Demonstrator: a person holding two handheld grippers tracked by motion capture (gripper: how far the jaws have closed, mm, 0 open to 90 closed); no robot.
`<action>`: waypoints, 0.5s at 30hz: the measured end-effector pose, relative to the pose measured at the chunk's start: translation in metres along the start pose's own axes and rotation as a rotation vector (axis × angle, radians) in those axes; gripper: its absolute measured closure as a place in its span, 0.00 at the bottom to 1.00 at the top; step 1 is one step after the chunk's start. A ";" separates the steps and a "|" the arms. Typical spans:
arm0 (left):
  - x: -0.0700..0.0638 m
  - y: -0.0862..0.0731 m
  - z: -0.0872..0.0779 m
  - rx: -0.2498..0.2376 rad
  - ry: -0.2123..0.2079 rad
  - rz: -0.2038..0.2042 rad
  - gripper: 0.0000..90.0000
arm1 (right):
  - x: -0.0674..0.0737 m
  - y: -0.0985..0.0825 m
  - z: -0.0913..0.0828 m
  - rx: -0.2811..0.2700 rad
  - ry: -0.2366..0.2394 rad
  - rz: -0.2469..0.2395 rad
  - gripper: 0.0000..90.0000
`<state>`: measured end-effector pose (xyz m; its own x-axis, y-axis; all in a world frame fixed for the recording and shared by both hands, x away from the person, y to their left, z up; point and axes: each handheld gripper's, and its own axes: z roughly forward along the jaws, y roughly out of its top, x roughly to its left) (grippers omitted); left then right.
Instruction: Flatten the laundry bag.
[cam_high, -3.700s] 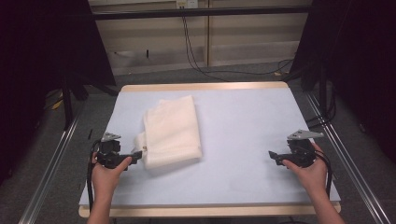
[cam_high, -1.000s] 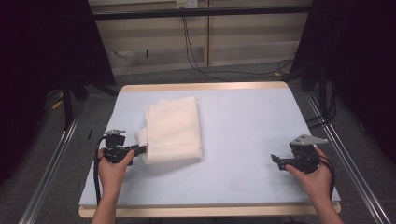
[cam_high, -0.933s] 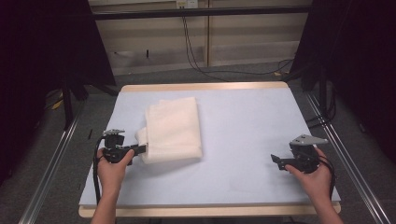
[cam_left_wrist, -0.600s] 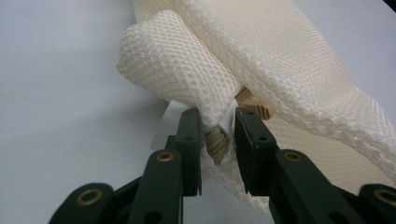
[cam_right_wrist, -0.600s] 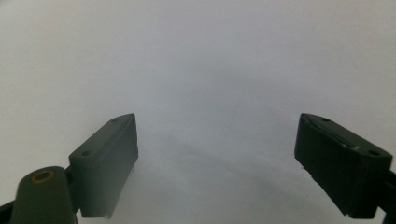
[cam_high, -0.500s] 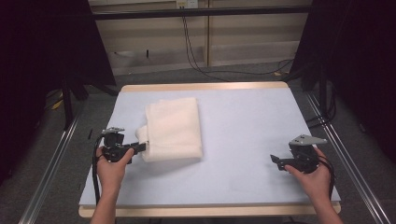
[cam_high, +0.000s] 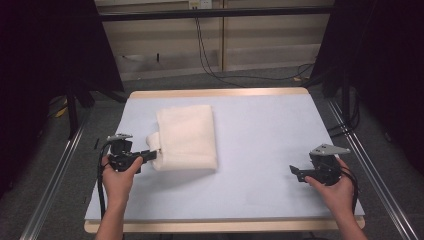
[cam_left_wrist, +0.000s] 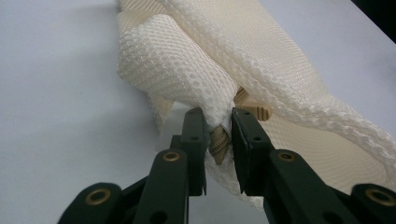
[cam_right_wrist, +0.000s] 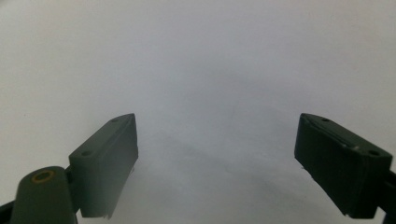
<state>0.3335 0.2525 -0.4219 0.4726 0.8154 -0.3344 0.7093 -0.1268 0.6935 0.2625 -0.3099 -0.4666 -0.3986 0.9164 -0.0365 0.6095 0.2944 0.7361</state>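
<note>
my left gripper (cam_left_wrist: 218, 122) has just been closing, jaws now clamped on the mesh cloth (cam_high: 186, 136) at its near-left corner; my right gripper (cam_right_wrist: 217, 140) holds its jaws wide apart over the bare surface (cam_high: 280, 135).

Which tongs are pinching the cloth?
The left tongs: they have just been closing on the cream mesh cloth's corner. The right tongs are wide open over bare table.

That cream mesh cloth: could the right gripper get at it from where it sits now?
Probably yes. The right gripper has its jaws wide open, and bare table lies between it and the cream mesh cloth. The left gripper pinches only the cloth's far edge.
</note>
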 end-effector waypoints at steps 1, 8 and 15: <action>0.000 0.000 0.000 0.000 0.000 0.000 0.84 | 0.000 0.000 0.000 0.001 -0.001 0.007 0.15; -0.001 0.002 -0.001 -0.014 -0.019 -0.007 0.85 | 0.000 0.000 -0.002 -0.008 0.003 0.007 0.15; -0.002 0.004 -0.001 -0.023 -0.029 -0.011 0.85 | -0.001 0.001 -0.002 -0.013 0.002 0.013 0.15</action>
<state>0.3348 0.2513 -0.4180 0.4800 0.7997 -0.3607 0.7027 -0.1044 0.7038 0.2620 -0.3106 -0.4649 -0.3918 0.9197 -0.0254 0.6061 0.2788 0.7449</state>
